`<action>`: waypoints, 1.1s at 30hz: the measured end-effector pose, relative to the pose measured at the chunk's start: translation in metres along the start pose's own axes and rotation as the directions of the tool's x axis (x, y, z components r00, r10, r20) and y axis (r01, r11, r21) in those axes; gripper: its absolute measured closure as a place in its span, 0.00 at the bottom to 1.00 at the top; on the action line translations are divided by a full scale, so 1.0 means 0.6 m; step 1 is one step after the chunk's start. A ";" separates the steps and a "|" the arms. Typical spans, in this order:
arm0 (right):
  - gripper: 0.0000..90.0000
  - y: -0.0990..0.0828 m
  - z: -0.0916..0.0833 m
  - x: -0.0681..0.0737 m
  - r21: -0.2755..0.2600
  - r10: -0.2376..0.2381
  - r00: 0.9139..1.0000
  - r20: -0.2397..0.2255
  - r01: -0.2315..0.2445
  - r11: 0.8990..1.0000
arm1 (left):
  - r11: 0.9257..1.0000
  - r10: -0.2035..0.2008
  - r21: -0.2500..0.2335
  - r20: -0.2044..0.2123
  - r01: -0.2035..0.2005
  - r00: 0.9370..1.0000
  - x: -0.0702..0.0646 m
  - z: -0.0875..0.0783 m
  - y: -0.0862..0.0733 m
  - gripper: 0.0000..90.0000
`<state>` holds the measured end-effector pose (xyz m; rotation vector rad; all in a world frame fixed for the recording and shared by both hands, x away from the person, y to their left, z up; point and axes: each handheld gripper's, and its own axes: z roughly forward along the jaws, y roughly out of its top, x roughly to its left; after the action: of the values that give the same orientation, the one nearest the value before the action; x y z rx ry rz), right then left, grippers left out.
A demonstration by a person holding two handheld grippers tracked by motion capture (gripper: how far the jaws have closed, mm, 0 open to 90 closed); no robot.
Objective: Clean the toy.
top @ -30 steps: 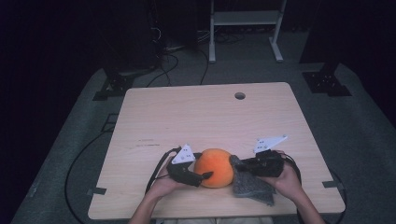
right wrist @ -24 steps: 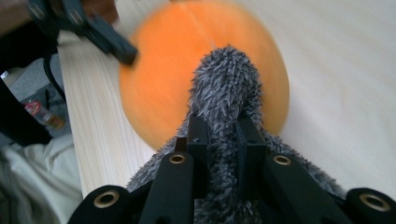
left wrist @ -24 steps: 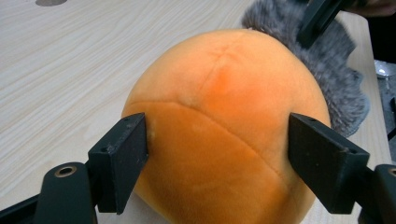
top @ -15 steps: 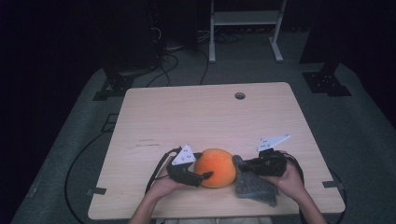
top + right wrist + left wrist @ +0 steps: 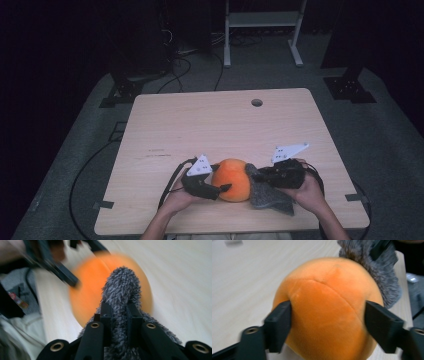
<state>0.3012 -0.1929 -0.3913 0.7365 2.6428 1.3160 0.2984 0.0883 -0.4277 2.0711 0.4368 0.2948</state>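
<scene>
Orange plush ball [image 5: 327, 312] pressed between the just-closing jaws of the left gripper [image 5: 328, 322], grey furry cloth [image 5: 122, 290] clamped by the right gripper [image 5: 119, 312], wooden table [image 5: 210, 125] beneath.

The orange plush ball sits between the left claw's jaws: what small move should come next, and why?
Probably close the left claw a little more. Its jaws have just been closing and now touch both sides of the orange plush ball, while the right claw is shut on the grey fuzzy cloth.
</scene>
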 end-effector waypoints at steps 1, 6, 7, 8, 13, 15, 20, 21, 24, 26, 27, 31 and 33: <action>0.87 0.012 -0.002 0.012 -0.013 -0.024 1.000 0.003 0.025 1.000 | 1.000 0.000 0.000 0.000 0.000 1.000 0.000 0.000 0.000 0.34; 0.87 0.039 0.009 0.046 0.040 -0.121 0.991 0.051 0.119 0.992 | 0.990 0.137 -0.001 -0.047 -0.138 0.989 -0.043 0.000 0.029 0.37; 0.87 0.033 0.012 0.042 0.052 -0.106 0.993 0.045 0.104 0.993 | 0.991 0.134 -0.004 -0.042 -0.134 0.990 -0.042 0.001 0.027 0.36; 0.87 0.027 0.013 0.036 0.056 -0.092 0.995 0.035 0.090 0.994 | 0.993 0.120 -0.012 -0.033 -0.120 0.992 -0.039 0.001 0.024 0.33; 0.87 -0.003 0.012 0.011 0.050 -0.017 1.000 -0.011 0.017 0.999 | 0.999 -0.045 -0.016 0.041 0.045 0.998 -0.009 0.004 0.014 0.16; 0.87 -0.005 0.006 0.006 0.054 -0.010 1.000 -0.001 0.010 0.998 | 0.992 -0.126 -0.013 0.079 0.128 0.989 0.001 0.012 0.007 0.13; 0.88 0.008 -0.008 0.014 0.014 -0.032 0.999 0.027 0.031 0.999 | 0.980 -0.187 -0.063 0.054 0.190 0.981 -0.001 0.012 0.005 0.33; 0.88 0.016 -0.012 0.023 -0.001 -0.050 0.999 0.016 0.050 0.999 | 0.980 -0.187 -0.063 0.054 0.190 0.981 -0.001 0.012 0.005 0.35; 0.88 0.032 -0.014 0.042 0.006 -0.105 0.994 0.028 0.105 0.994 | 0.995 -0.064 -0.072 0.009 0.065 0.998 -0.026 0.009 0.023 0.36; 0.88 0.040 -0.013 0.051 0.040 -0.141 0.989 0.054 0.139 0.990 | 0.999 0.010 -0.053 -0.018 -0.010 1.000 -0.040 0.009 0.030 0.36; 0.88 0.034 -0.015 0.041 0.060 -0.125 0.990 0.065 0.121 0.991 | 0.998 0.000 -0.058 -0.009 0.000 1.000 -0.040 0.010 0.029 0.34; 0.88 0.018 -0.019 0.021 0.080 -0.082 0.994 0.074 0.076 0.994 | 0.993 -0.101 -0.060 0.018 0.102 0.995 -0.025 0.017 0.024 0.23; 0.88 0.011 -0.019 0.014 0.110 -0.068 0.995 0.076 0.060 0.992 | 0.980 -0.189 -0.049 0.050 0.192 0.981 -0.014 0.023 0.020 0.21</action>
<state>0.2930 -0.1942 -0.3780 0.6952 2.6672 1.1129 0.2982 0.0685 -0.4249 1.9623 0.5887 0.1433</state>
